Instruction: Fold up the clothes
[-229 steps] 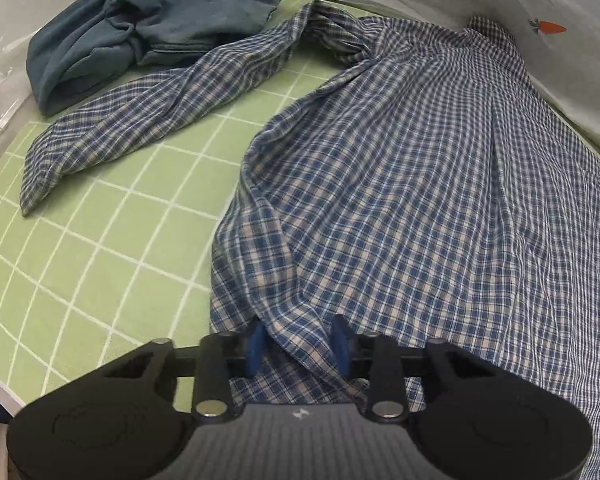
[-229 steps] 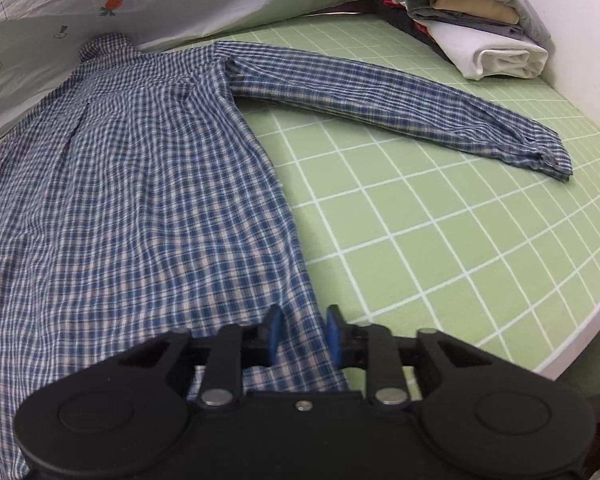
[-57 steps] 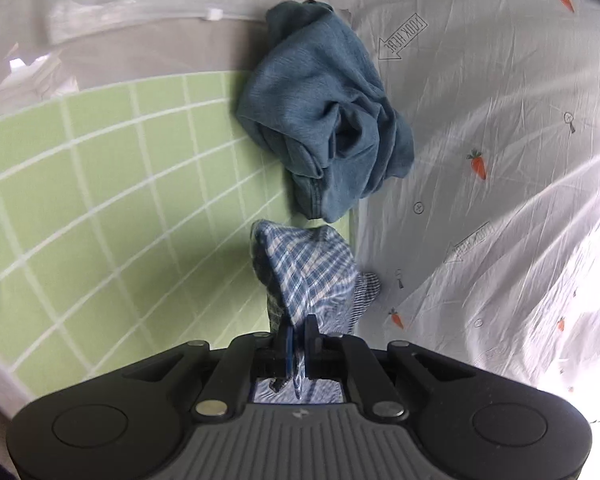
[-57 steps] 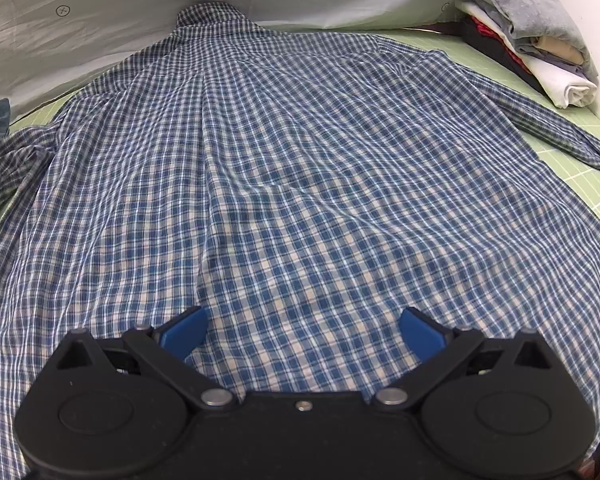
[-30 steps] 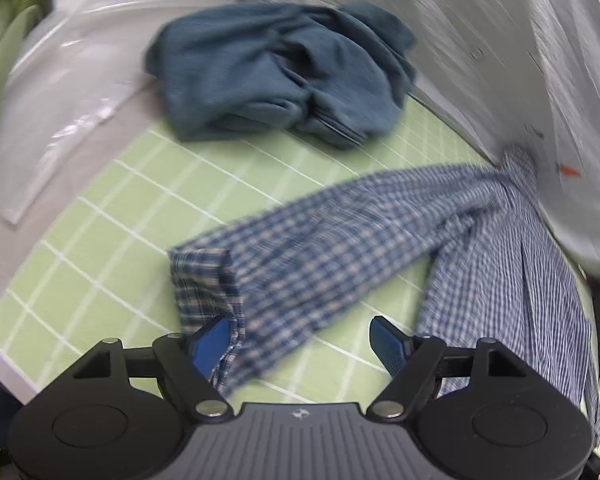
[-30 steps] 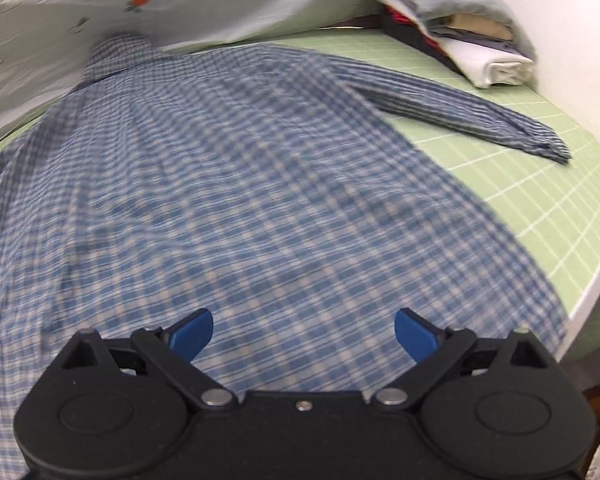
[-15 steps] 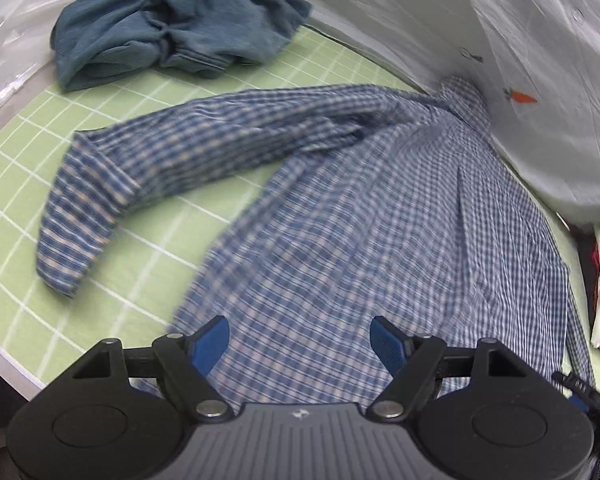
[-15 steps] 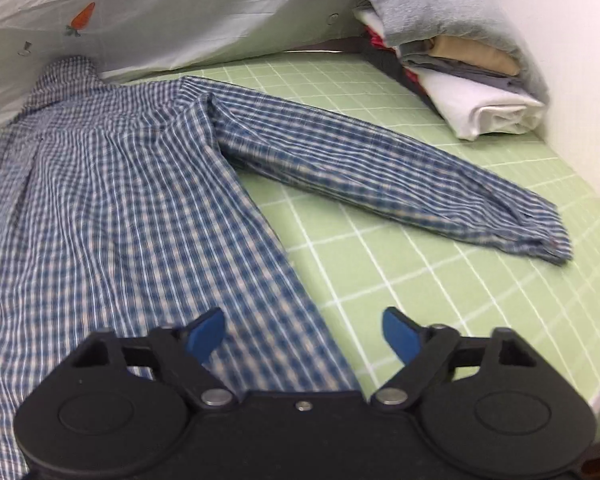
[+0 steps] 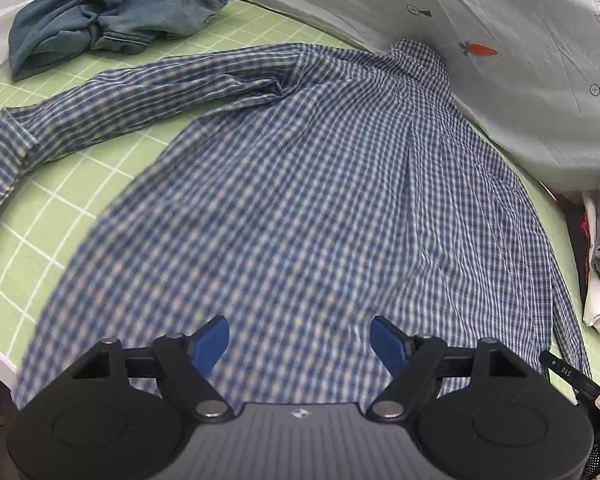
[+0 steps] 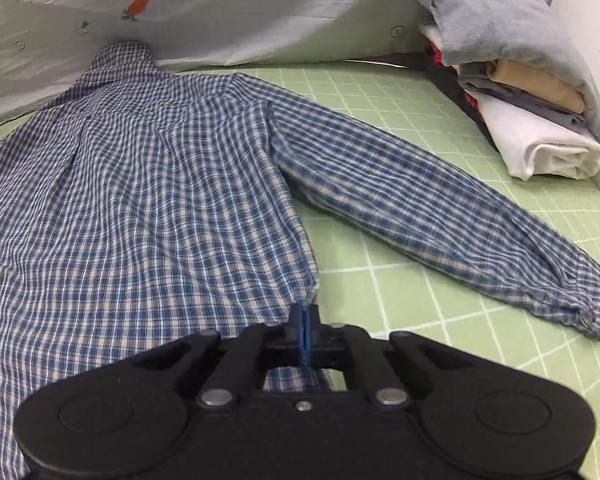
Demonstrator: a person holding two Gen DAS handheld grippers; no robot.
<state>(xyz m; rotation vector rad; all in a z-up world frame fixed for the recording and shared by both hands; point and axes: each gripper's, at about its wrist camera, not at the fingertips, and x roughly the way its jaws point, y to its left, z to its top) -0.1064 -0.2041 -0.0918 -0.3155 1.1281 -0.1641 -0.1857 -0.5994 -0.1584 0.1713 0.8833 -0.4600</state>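
A blue-and-white checked shirt (image 9: 300,200) lies spread back-up on the green grid mat (image 9: 40,220), collar at the far end, both sleeves stretched out to the sides. My left gripper (image 9: 300,344) hangs open over the shirt's lower middle, and nothing is between its blue pads. In the right wrist view my right gripper (image 10: 305,320) is shut on the shirt's (image 10: 140,200) right side edge near the hem, where the cloth bunches into the pads. The right sleeve (image 10: 420,208) lies flat on the mat, away from that gripper.
A crumpled blue denim garment (image 9: 112,4) sits at the far left of the mat. A stack of folded clothes (image 10: 520,80) stands at the far right against a white wall. A white carrot-print sheet (image 9: 500,40) rises behind the collar. The mat's front edge is close.
My left gripper swung from the left sleeve's cuff over to the shirt's lower body, still open. My right gripper moved to the shirt's right edge and shut on it.
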